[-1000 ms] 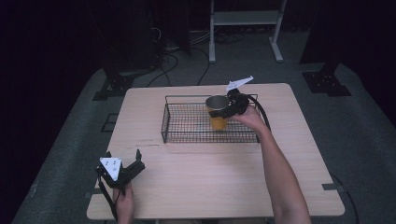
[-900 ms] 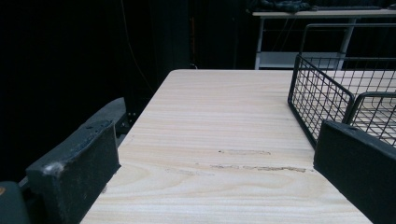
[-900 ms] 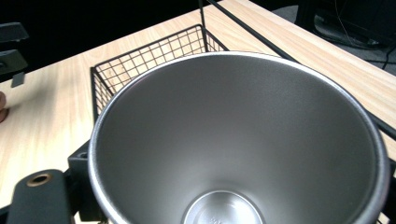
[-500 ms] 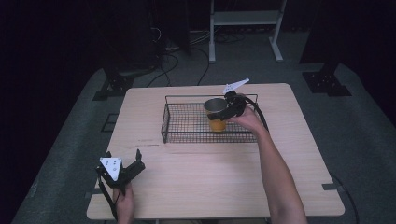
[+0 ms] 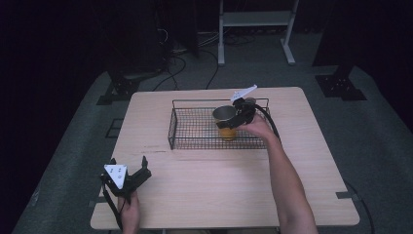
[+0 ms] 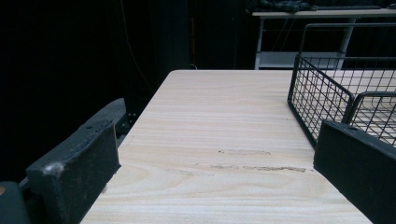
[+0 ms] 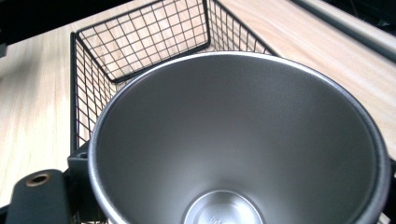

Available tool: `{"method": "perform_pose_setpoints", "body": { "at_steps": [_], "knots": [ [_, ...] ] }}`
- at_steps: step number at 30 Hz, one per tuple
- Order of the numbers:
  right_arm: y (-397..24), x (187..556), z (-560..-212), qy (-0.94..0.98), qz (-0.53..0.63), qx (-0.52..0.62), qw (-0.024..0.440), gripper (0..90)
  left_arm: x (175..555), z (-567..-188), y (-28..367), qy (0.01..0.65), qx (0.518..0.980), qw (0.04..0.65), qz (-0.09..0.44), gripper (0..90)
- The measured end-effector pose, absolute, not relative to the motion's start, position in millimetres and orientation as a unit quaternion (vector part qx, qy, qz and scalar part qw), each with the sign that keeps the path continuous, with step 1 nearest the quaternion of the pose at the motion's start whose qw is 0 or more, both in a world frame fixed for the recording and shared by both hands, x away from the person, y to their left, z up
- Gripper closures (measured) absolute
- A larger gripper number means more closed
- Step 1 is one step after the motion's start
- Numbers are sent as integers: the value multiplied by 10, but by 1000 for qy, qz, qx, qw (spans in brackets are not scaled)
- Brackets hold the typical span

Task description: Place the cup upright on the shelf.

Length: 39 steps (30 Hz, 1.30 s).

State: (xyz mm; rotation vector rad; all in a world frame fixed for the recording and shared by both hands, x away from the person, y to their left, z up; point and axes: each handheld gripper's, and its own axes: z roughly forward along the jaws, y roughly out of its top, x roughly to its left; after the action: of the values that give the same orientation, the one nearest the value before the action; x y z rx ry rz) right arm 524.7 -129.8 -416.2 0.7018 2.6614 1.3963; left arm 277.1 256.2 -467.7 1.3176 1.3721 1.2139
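We are seeing the right claw (image 5: 237, 116) at the upper centre of the high view, closed to a narrow gap on the rim of the cup (image 5: 225, 122), an orange cup with a steel lining. The cup is sitting upright inside the wire basket (image 5: 195, 144), toward its right end; whether its base is resting on the mesh we cannot tell. The left claw (image 5: 127, 176) is waiting at the lower left of the frame over the worktop (image 5: 204, 185), jaws wide apart, holding nothing.

Our judgement: the cup is in the basket, so placement is nearly done; release and withdrawal are remaining.

We are reading no brand or label; the embossing on the cup's bottom is too faint.
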Motion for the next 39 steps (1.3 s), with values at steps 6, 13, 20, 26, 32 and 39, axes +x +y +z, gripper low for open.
{"method": "perform_pose_setpoints", "body": {
  "at_steps": [6, 13, 20, 26, 32, 39],
  "knots": [
    [-1305, 5239, -4180, 860, 457, 226, 39, 120, 2770, -4677, 2564, 550, 528, 428, 486, 0],
    [-1317, 5225, -4152, 863, 452, 221, 51, 89, 2771, -4678, 2560, 549, 528, 428, 487, 0],
    [-1359, 5202, -4117, 866, 443, 223, 55, 11, 2772, -4678, 2559, 549, 528, 427, 488, 0],
    [-1358, 5184, -4094, 866, 445, 222, 53, 0, 2773, -4678, 2556, 548, 529, 427, 488, 0],
    [-1349, 5157, -4083, 869, 442, 215, 51, 0, 2773, -4678, 2554, 548, 529, 427, 488, 0],
    [-1383, 5132, -4092, 866, 449, 215, 49, 0, 2775, -4678, 2548, 548, 530, 425, 489, 0]
  ]
}}
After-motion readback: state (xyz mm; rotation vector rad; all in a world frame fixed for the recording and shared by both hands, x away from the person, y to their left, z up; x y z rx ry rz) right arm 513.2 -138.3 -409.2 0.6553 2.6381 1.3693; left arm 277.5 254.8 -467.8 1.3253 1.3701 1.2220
